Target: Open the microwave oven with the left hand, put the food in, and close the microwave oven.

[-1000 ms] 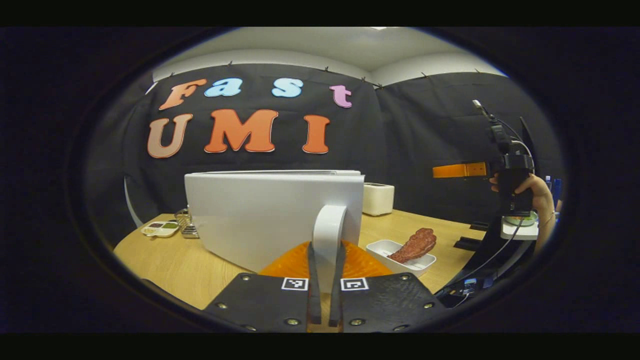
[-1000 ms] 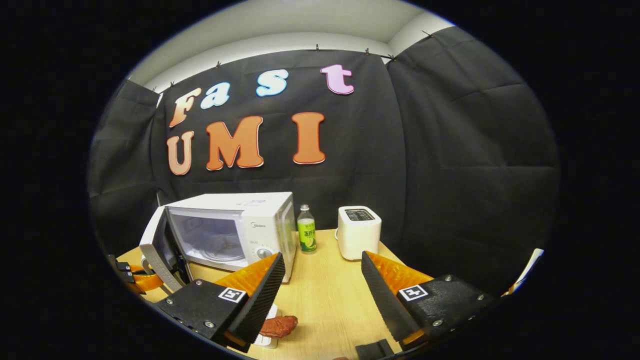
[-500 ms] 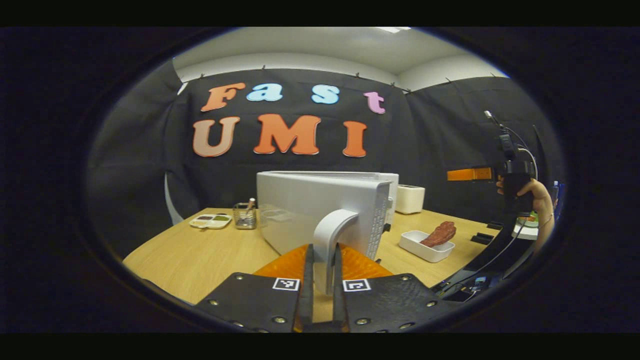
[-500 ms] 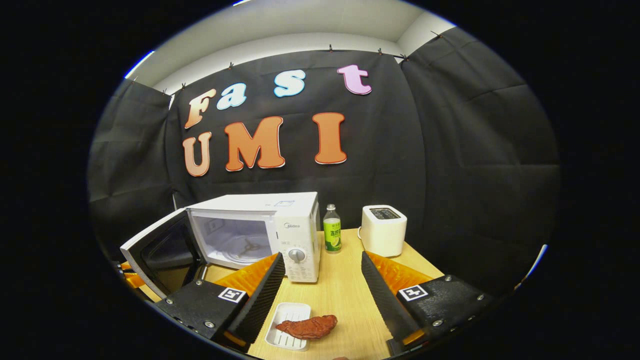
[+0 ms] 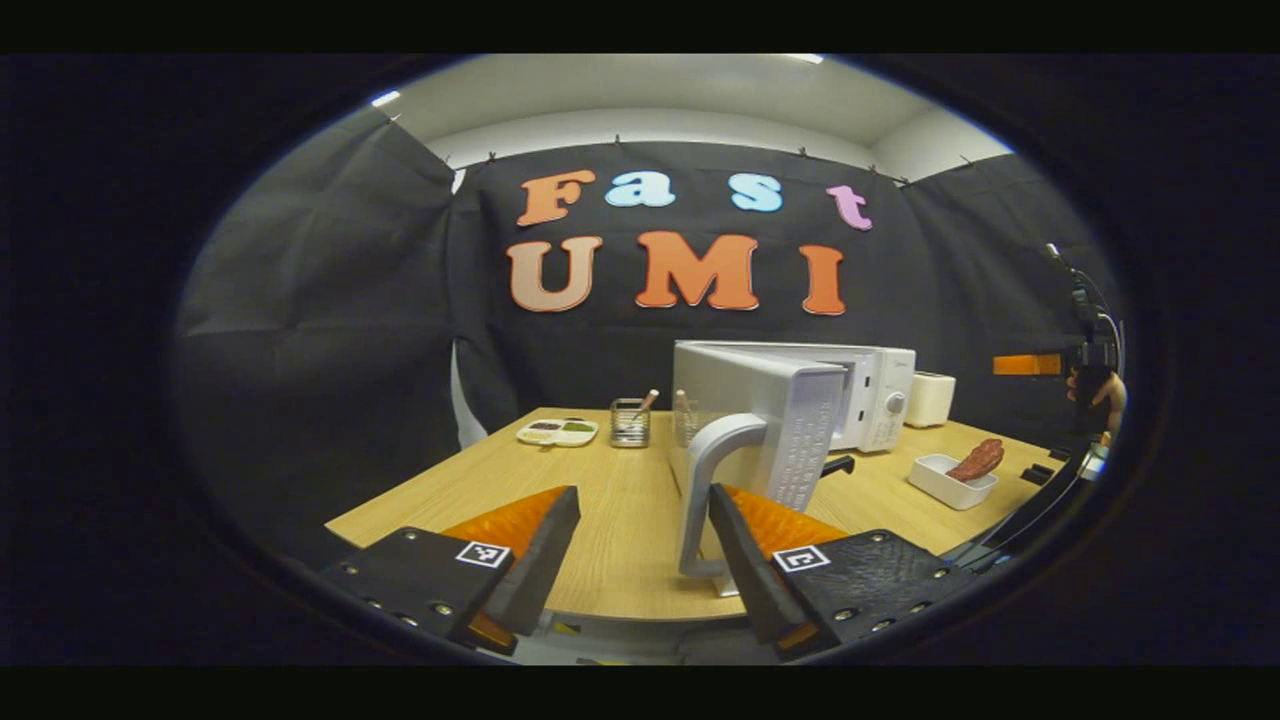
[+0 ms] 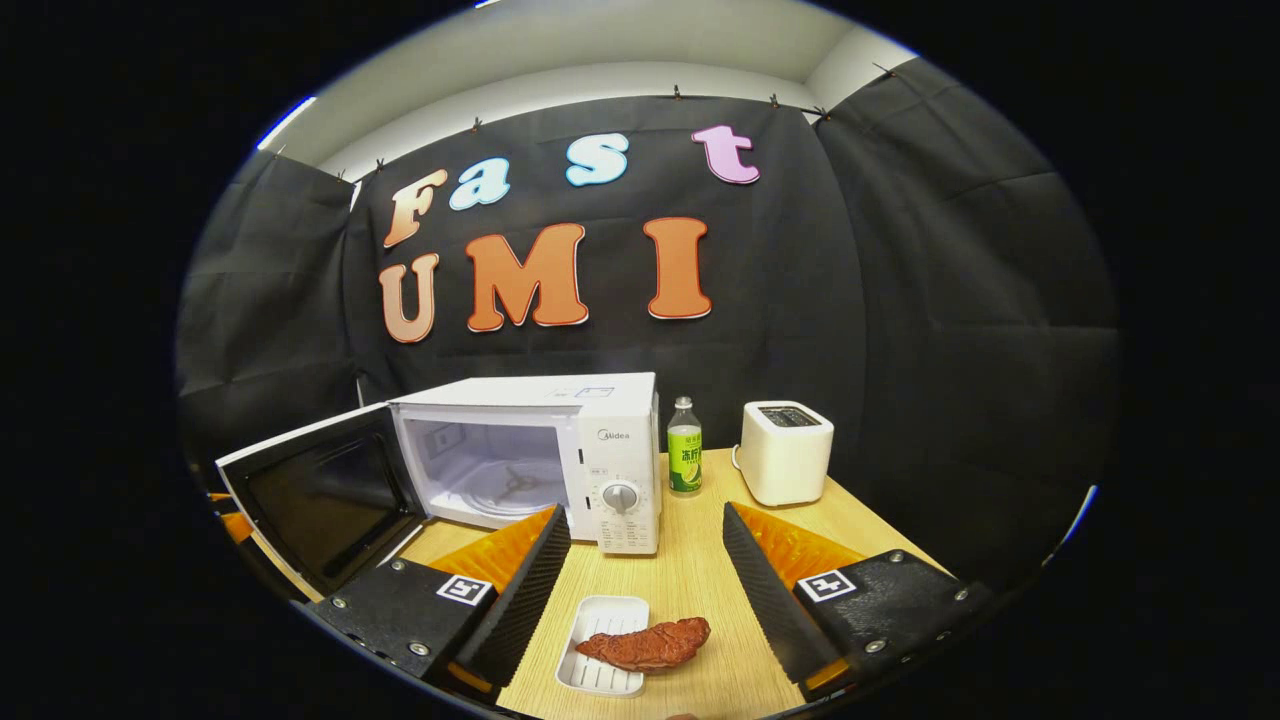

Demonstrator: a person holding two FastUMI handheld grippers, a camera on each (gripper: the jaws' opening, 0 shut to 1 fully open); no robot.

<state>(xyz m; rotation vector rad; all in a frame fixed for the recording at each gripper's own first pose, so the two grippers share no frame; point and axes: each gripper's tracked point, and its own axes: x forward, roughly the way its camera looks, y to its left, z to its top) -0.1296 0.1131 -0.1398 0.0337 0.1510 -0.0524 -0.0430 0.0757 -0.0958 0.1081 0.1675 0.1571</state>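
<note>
Microwave white, door swung wide, cavity bare inside.

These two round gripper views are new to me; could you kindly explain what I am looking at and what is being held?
A person holds a two-finger tool in each hand, and a fisheye camera rides on each. In the left gripper view, the left gripper has open fingers beside the handle of the swung-open microwave door, holding nothing. In the right gripper view, the right gripper is open too, above a white tray with a reddish piece of meat. On the wooden table stand the microwave oven, a green-labelled bottle and a white toaster.
</note>
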